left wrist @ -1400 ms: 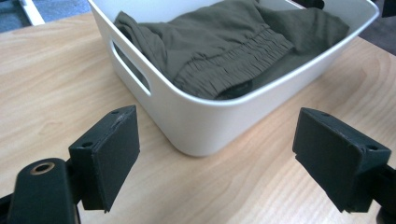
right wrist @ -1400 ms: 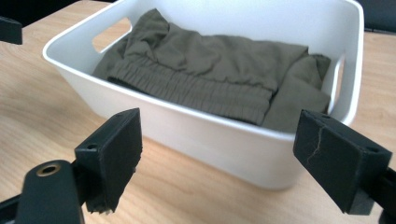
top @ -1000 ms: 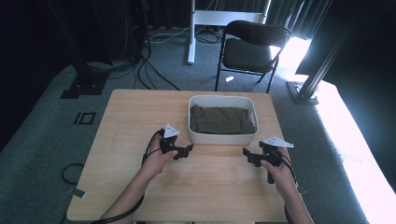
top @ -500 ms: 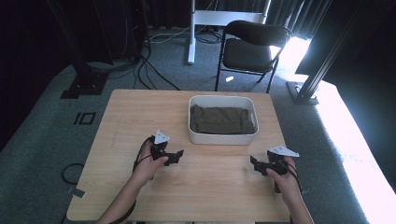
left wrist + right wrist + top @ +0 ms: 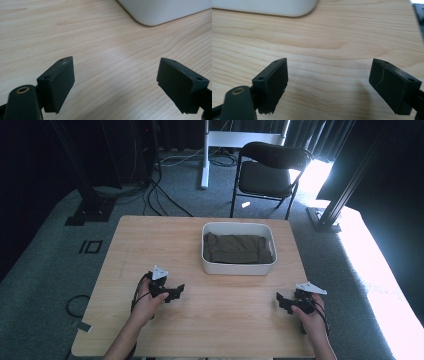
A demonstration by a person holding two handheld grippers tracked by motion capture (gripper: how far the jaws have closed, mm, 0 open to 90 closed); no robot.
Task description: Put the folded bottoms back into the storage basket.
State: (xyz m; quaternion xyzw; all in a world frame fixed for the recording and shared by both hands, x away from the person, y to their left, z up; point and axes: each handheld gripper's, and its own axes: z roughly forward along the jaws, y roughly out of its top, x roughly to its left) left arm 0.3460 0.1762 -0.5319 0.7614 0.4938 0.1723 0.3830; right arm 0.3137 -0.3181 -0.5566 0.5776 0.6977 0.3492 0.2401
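Both claws, left claw (image 5: 176,291) and right claw (image 5: 282,301), gape empty; the high view adds folded cloth (image 5: 238,248) inside the tub (image 5: 239,268).

claw (image 5: 176,291): black | grey three-cornered plate | black cable

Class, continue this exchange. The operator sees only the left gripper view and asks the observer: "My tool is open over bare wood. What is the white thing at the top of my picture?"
Observer: A white tub. From above, a folded dark cloth lies inside it.
Operator: Where is the other tool?
Observer: The right tool is near the front right corner of the table, with its jaws open and nothing between them.
Operator: Is there anything beyond the table?
Observer: A black folding chair stands behind its far edge.
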